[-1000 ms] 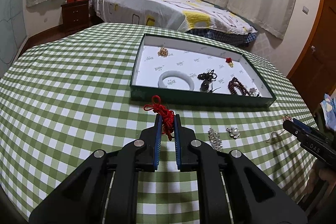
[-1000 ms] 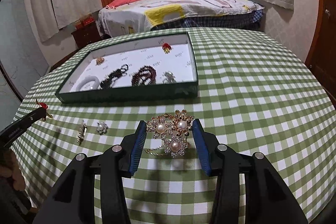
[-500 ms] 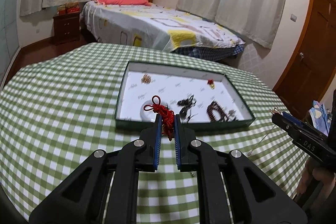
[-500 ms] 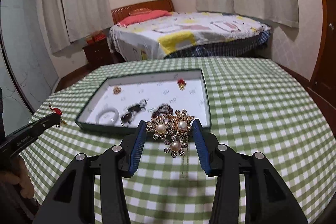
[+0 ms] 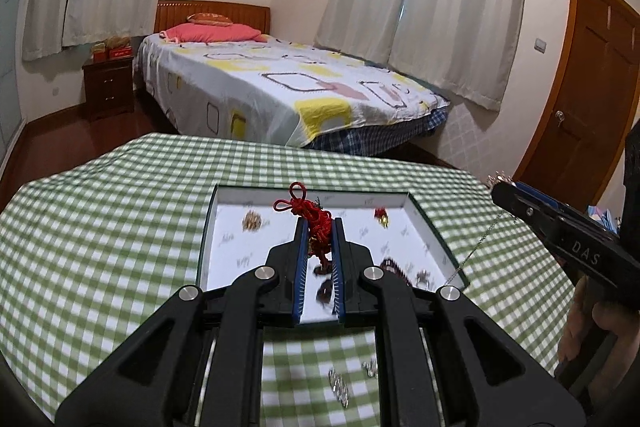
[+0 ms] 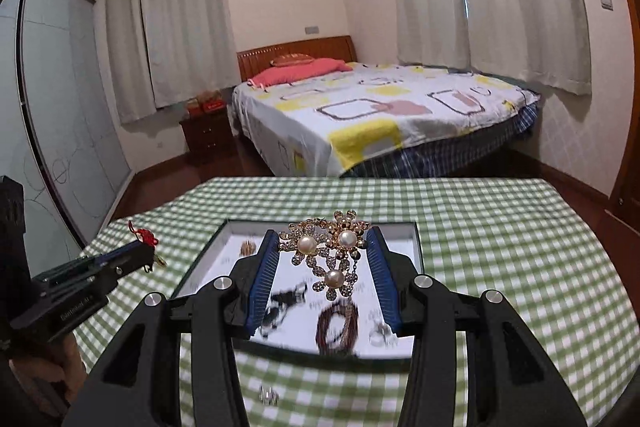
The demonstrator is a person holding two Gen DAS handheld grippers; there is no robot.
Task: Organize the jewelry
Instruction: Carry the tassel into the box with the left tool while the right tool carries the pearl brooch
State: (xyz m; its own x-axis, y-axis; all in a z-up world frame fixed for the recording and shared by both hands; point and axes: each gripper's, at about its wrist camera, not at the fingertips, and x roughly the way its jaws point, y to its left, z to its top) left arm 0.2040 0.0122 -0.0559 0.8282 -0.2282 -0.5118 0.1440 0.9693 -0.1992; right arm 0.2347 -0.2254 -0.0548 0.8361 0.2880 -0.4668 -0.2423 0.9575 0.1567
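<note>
The left gripper [image 5: 319, 227] is pinching a red knotted cord ornament [image 5: 310, 213] between its closed blue pads, holding it in the air above the white-lined jewelry tray [image 5: 208, 239] on the green checked tablecloth [image 5: 100, 227]. To the right, the right gripper [image 6: 323, 251] is clamping a gold brooch with three pearls [image 6: 326, 247], also raised over the tray, where dark beads [image 6: 338, 327] are lying.
</note>
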